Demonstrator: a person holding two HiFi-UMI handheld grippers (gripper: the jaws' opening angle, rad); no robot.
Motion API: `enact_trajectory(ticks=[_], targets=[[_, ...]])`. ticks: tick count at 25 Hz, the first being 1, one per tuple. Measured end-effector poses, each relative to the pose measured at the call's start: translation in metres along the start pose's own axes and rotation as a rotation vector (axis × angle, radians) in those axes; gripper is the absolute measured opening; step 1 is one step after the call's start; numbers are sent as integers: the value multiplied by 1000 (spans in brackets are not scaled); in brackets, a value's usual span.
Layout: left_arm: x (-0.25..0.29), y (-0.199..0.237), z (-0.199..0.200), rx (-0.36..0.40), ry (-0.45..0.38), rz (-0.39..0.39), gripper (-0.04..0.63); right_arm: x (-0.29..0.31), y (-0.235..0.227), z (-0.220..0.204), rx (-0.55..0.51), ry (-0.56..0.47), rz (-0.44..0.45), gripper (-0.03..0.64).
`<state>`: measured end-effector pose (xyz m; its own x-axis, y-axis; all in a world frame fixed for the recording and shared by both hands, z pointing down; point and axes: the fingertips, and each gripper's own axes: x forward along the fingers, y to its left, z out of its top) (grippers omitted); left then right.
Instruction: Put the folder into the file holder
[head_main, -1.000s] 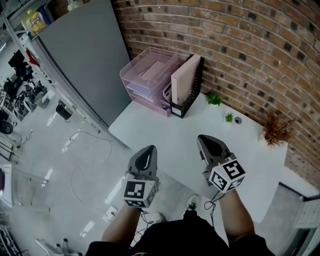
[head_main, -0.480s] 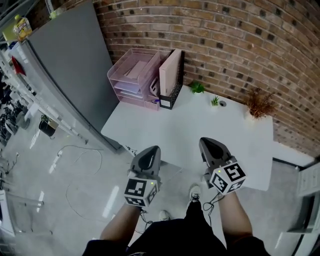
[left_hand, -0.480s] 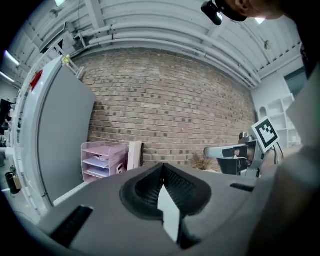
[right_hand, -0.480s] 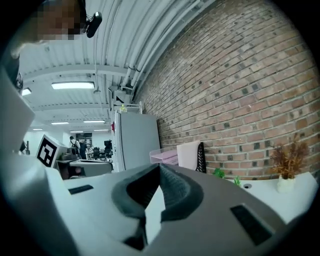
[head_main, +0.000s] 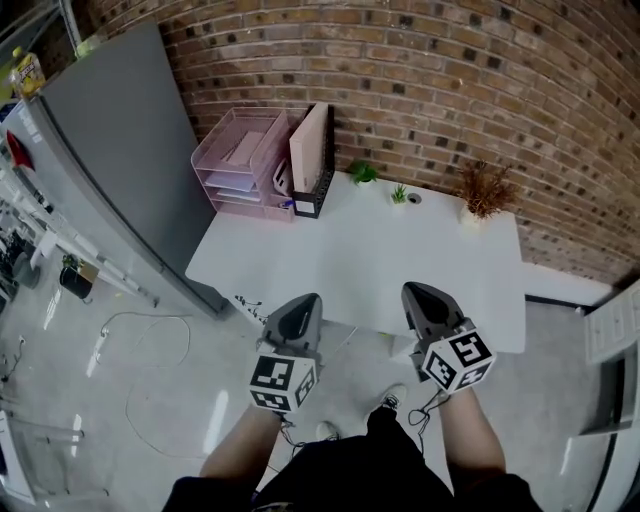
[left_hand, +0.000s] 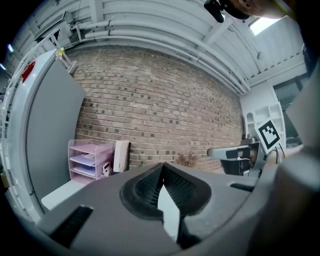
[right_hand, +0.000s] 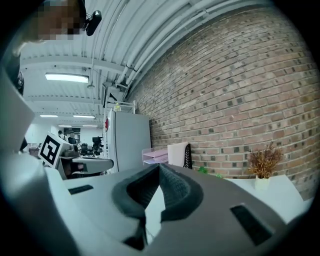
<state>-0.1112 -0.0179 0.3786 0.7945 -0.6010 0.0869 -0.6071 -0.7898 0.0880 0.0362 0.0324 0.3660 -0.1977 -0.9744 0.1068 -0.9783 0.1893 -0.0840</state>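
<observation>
Both grippers are held out level, side by side, in front of the white counter (head_main: 400, 265). The left gripper (head_main: 300, 305) hangs over the floor just short of the counter's near edge, and the right gripper (head_main: 420, 298) sits at that edge. In the left gripper view its fingers (left_hand: 150, 187) are clenched tip to tip and grasp nothing. The right gripper view shows the same, fingers (right_hand: 172, 187) pressed together and empty.

The folder (head_main: 308, 148), pale pink, is at the far left corner of the counter. It sits in the black mesh file holder (head_main: 320, 188), hard against the brick wall (head_main: 450, 80). It stands upright on its edge, with its broad face turned toward the pink tray stack (head_main: 235, 160) just beside it on the left. Its top edge runs from the wall out toward the counter's front.

A tall grey cabinet (head_main: 120, 150) stands left of the trays, off the counter. Two small green plants (head_main: 362, 172) sit along the wall to the right of the holder. A dried brown plant in a white pot (head_main: 483, 190) stands further along. Bare white counter surface lies between the grippers and the holder. A thin cable (head_main: 150, 345) loops across the floor at lower left.
</observation>
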Motion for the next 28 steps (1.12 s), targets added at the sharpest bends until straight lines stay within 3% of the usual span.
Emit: enact_trajectory(ticks=[10,28], targets=[[12,-17,9,15,-11,0,6,-13,-20,1,6,-6,-5,3],[9,-12,12,14,-17,27,6,-6,-16,3,12,-11,21,3]])
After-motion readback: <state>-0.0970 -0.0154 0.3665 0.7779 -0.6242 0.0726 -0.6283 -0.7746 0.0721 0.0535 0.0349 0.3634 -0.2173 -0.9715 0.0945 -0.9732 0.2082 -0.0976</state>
